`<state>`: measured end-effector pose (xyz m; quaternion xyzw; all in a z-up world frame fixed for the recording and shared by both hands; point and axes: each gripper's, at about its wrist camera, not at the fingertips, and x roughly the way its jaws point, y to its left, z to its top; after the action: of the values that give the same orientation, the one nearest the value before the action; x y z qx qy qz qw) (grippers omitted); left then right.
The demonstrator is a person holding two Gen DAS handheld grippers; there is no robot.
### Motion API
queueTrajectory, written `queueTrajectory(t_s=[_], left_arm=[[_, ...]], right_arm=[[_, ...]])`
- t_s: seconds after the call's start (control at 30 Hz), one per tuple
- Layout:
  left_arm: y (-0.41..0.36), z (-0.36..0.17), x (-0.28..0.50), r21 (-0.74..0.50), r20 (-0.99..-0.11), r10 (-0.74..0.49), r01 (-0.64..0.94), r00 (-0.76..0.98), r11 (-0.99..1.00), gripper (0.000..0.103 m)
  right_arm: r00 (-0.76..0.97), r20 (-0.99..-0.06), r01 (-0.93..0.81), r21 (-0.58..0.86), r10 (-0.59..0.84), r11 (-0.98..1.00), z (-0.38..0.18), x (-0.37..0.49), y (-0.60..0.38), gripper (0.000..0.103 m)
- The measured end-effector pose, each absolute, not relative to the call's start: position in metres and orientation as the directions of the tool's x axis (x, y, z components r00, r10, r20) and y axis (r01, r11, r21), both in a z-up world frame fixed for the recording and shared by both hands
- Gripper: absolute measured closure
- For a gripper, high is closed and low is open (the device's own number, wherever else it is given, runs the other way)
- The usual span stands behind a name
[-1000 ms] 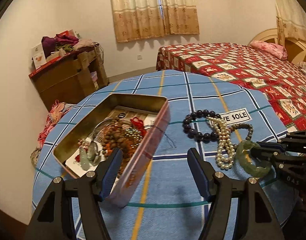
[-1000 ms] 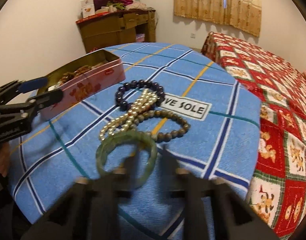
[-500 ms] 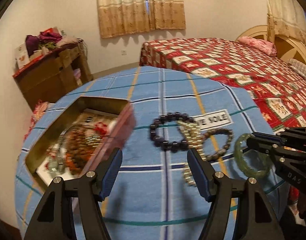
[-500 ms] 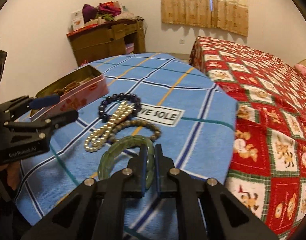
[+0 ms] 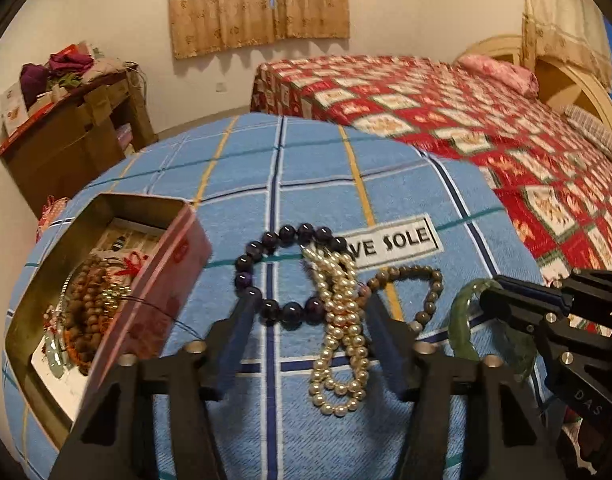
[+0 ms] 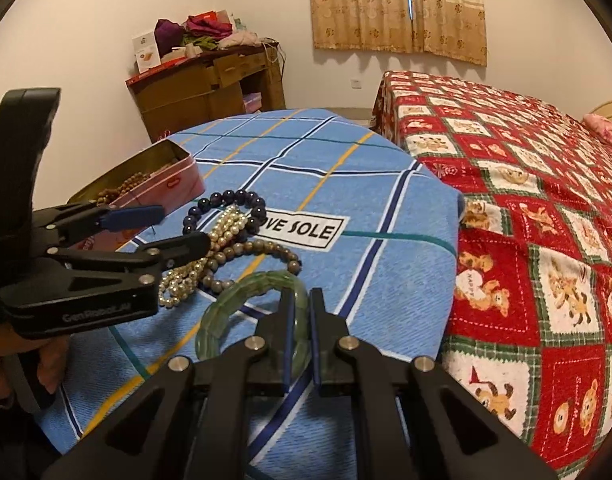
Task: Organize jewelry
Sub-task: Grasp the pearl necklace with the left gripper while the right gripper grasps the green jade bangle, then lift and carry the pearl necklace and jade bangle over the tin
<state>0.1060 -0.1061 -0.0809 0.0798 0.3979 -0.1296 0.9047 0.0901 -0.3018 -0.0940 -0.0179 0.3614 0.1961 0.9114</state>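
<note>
Landmark = the "VE SOLE" label (image 5: 394, 246) on the blue plaid cloth (image 5: 314, 168) covering the round table.

4 loose jewelry pcs on the cloth, all on the near side of the label:
- 1 dark purple bead bracelet (image 5: 261, 280), touching the label's left end.
- 1 pearl strand (image 5: 340, 336), bunched, lying over the purple one and running toward the camera.
- 1 brown bead bracelet (image 5: 426, 292), just below the label, overlapping the pearls.
- 1 green jade bangle (image 6: 241, 304), nearest pc, below-right of the label in the left cam.

1 tin box (image 5: 153, 308), open, well left of the label; inside are brown beads, some gold-tone pcs, a red tassel and a pale green pendant. Exact count can't be made out.

2 grippers:
- Right gripper (image 6: 300, 312) clenched on the bangle's rim, w/ the green band pinched btwn the blue pads.
- Left gripper (image 5: 310, 320) released, jaws wide apart, straddling the purple bracelet and pearls; nothing held.

Bkgd: 1 bed w/ red quilt (image 6: 546, 208) beyond the label, 1 wooden cabinet (image 6: 209, 84) piled w/ clothes, by the wall.
</note>
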Motion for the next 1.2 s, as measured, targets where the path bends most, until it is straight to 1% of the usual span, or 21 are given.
queueTrajectory(t_s=[0.03,0.2,0.27,0.3,0.4,0.47,0.57,1.2], left_arm=[[-0.107,-0.083,0.107,0.035,-0.751,-0.178,0.307,0.636,0.951,0.061],[-0.108,-0.087,0.112,0.009,-0.764,-0.202,0.323,0.613,0.947,0.062],[-0.108,-0.088,0.113,-0.004,-0.769,-0.214,0.331,0.603,0.944,0.068],[-0.107,-0.088,0.112,-0.008,-0.768,-0.221,0.336,0.601,0.942,0.074],[-0.11,-0.09,0.111,-0.012,-0.773,-0.239,0.363,0.588,0.932,0.083],[-0.111,-0.09,0.111,-0.014,-0.775,-0.244,0.37,0.583,0.929,0.085],[-0.11,-0.09,0.11,-0.024,-0.774,-0.256,0.377,0.579,0.926,0.091],[-0.091,-0.072,0.084,0.037,-0.703,-0.206,0.324,0.681,0.945,0.092]], right_arm=[[0.661,-0.666,-0.371,0.111,0.346,0.922,-0.094,0.09,-0.301,0.094],[0.662,-0.66,-0.379,0.114,0.355,0.919,-0.093,0.089,-0.299,0.094],[0.66,-0.662,-0.384,0.111,0.356,0.917,-0.094,0.088,-0.297,0.094],[0.659,-0.663,-0.384,0.11,0.356,0.917,-0.095,0.088,-0.297,0.094],[0.656,-0.666,-0.383,0.111,0.355,0.917,-0.096,0.088,-0.297,0.094],[0.656,-0.666,-0.383,0.112,0.356,0.917,-0.096,0.088,-0.297,0.094],[0.657,-0.664,-0.383,0.113,0.357,0.917,-0.096,0.088,-0.298,0.094],[0.666,-0.645,-0.394,0.121,0.374,0.911,-0.093,0.083,-0.294,0.094]])
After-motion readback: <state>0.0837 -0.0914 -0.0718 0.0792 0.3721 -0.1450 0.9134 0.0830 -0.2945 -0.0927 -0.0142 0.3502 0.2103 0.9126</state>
